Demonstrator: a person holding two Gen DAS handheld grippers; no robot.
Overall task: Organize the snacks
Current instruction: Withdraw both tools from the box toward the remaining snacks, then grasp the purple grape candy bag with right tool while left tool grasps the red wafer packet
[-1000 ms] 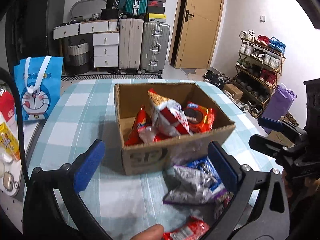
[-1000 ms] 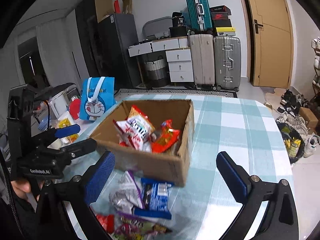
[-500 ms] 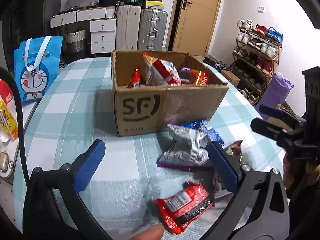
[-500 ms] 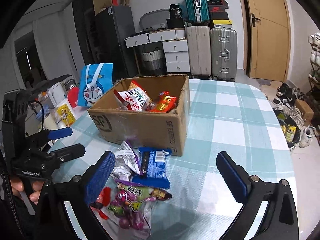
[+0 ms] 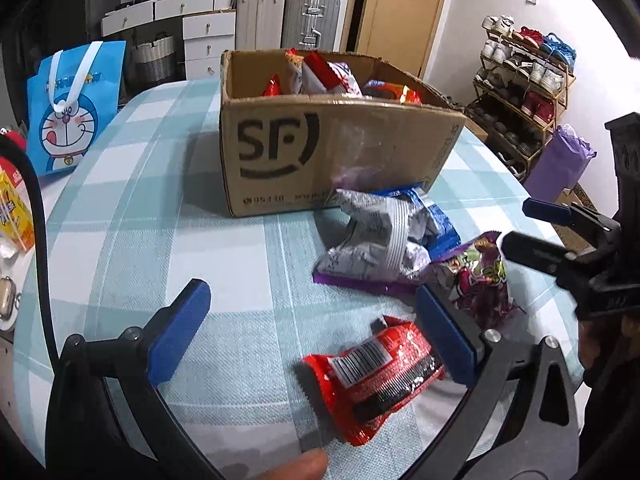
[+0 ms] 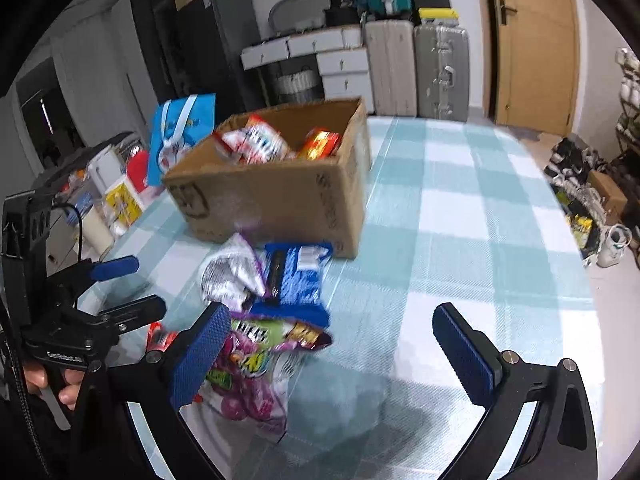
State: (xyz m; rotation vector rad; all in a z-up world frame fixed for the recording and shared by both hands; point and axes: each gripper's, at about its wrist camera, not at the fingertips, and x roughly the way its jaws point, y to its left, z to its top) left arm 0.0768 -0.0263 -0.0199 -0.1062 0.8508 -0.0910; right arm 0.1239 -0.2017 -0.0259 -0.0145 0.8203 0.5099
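While both tools drop low: the view has moved from above the box to table level
Left gripper: jaws spread, empty, beside red foil snack packet
Right gripper: jaws spread, empty
Brown cardboard box: part-filled; packets loose in front, next pick likely

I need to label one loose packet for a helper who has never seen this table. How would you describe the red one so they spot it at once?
Start at the cardboard box printed SF on the checked tablecloth. Loose packets lie in front of it; the red packet is the farthest from the box, beside the left gripper. It alone is red, with a white barcode patch, while its neighbours are silver, blue and purple.
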